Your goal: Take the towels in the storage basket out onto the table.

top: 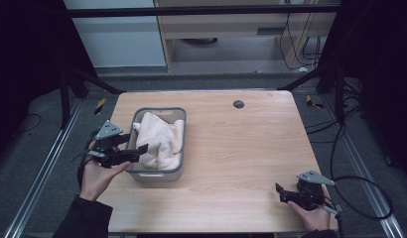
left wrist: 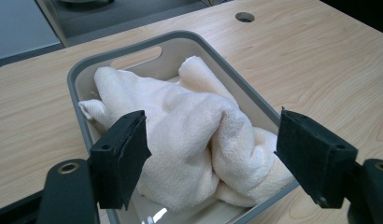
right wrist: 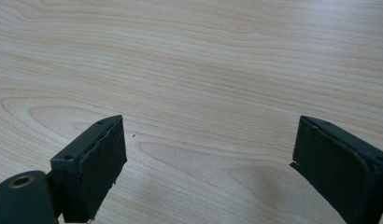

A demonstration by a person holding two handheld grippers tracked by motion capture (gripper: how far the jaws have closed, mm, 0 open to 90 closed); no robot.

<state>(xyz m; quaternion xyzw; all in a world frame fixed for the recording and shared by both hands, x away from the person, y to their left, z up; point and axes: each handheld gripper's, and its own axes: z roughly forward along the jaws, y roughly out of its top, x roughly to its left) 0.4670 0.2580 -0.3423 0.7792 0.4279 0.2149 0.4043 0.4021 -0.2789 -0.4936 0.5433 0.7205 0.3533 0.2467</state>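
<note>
Over at the table's (top: 231, 148) left edge, the left hand (top: 95, 176) comes up from the near corner, sleeve low, palm cupped under the left gripper (top: 142, 148). The tool lies roughly level, its grey plate on top, its jaws pointing across toward the basket (top: 159, 174). From the left gripper view the two black jaws stand wide apart with nothing pinched between them; the towel (left wrist: 189, 135) sits beyond and below them, untouched by the pads.

That cream towel is bunched in a loose heap inside the grey basket, which rests on the left half of the table, close to the left edge, its cut-out handle on the far wall.

Move right: bare wood through the middle, a small dark round hole (top: 238, 104) near the far edge.

At the near right corner, the right hand (top: 315, 215) holds the right gripper (top: 281, 193) low over the wood, jaws pointing left. The right gripper view shows them spread wide, holding nothing, plain tabletop between them.
</note>
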